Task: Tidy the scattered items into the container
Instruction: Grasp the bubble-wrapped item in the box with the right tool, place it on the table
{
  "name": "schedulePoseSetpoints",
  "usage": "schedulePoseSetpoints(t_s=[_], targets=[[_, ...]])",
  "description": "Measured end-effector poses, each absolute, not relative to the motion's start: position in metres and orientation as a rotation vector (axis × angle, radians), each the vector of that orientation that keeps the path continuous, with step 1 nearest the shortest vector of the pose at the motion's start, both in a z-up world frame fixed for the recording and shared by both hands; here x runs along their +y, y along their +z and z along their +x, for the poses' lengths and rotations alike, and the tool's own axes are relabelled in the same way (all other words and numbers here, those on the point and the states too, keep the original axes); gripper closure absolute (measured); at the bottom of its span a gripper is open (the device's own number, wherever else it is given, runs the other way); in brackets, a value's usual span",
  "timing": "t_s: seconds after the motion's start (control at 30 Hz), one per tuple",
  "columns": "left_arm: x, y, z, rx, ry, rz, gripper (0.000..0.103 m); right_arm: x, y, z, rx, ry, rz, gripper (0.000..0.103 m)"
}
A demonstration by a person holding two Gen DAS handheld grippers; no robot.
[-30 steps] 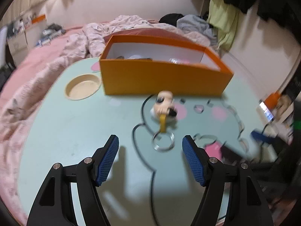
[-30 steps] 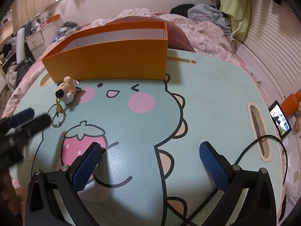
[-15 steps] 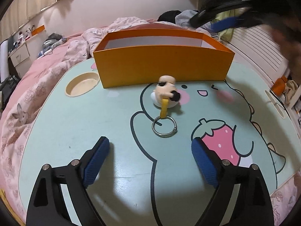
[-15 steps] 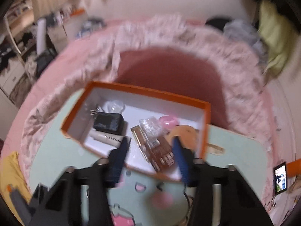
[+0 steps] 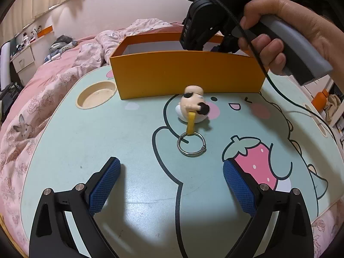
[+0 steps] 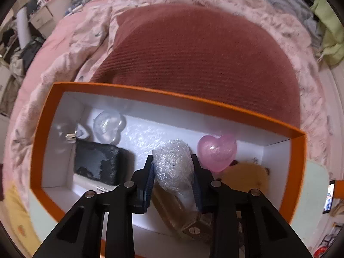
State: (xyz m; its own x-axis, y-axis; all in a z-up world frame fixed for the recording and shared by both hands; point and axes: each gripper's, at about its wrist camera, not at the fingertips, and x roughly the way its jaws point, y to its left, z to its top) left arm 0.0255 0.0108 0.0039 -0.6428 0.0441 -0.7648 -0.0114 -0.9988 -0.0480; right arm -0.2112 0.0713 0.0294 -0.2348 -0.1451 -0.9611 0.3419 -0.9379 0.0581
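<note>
A dog-figure keychain [image 5: 192,108] with a yellow strap and metal ring [image 5: 191,144] lies on the table [image 5: 86,142] in front of the orange box [image 5: 189,75]. My left gripper [image 5: 169,174] is open and low over the table, just short of the ring. My right gripper [image 6: 173,167] points down into the box [image 6: 38,142], its pads on both sides of a bubble-wrap bundle [image 6: 174,165]. In the left wrist view the right gripper's body [image 5: 202,21] hangs over the box, its fingers hidden behind the wall.
In the box lie a pink heart [image 6: 217,150], a clear heart [image 6: 107,126], a black pouch [image 6: 99,163], a brown packet [image 6: 185,217] and an orange plush [image 6: 247,178]. A round cup recess [image 5: 95,94] sits left of the box. Pink bedding [image 5: 43,90] surrounds the table.
My right gripper has swung from low over the table up over the box and dropped in, narrowing around the bubble-wrap bundle. My left gripper has pulled back slightly and opened wider.
</note>
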Motion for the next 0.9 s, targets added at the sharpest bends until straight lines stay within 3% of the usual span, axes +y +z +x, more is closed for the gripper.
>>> schedulePoseSetpoints(t_s=[0.13, 0.33, 0.63, 0.73, 0.77, 0.83, 0.9], targets=[[0.01, 0.003, 0.025, -0.061, 2.819, -1.313, 0.007, 0.089, 0.065, -0.195, 0.106, -2.274, 1.569, 0.073], [0.009, 0.003, 0.026, -0.061, 2.82, -1.313, 0.007, 0.112, 0.115, -0.121, 0.084, -2.297, 1.351, 0.073], [0.008, 0.003, 0.026, -0.061, 2.819, -1.312, 0.007, 0.129, 0.032, -0.03, 0.066, -2.254, 1.429, 0.073], [0.009, 0.003, 0.026, -0.059, 2.819, -1.312, 0.007, 0.133, 0.028, -0.02, 0.064, -2.334, 1.334, 0.071], [0.009, 0.004, 0.027, -0.06, 2.82, -1.312, 0.007, 0.133, 0.03, -0.018, 0.072, -2.365, 1.307, 0.067], [0.009, 0.003, 0.027, -0.058, 2.82, -1.31, 0.007, 0.132, 0.037, -0.011, 0.069, -2.418, 1.239, 0.037], [0.009, 0.003, 0.027, -0.058, 2.821, -1.31, 0.007, 0.134, 0.044, -0.001, 0.074, -2.457, 1.158, 0.025]])
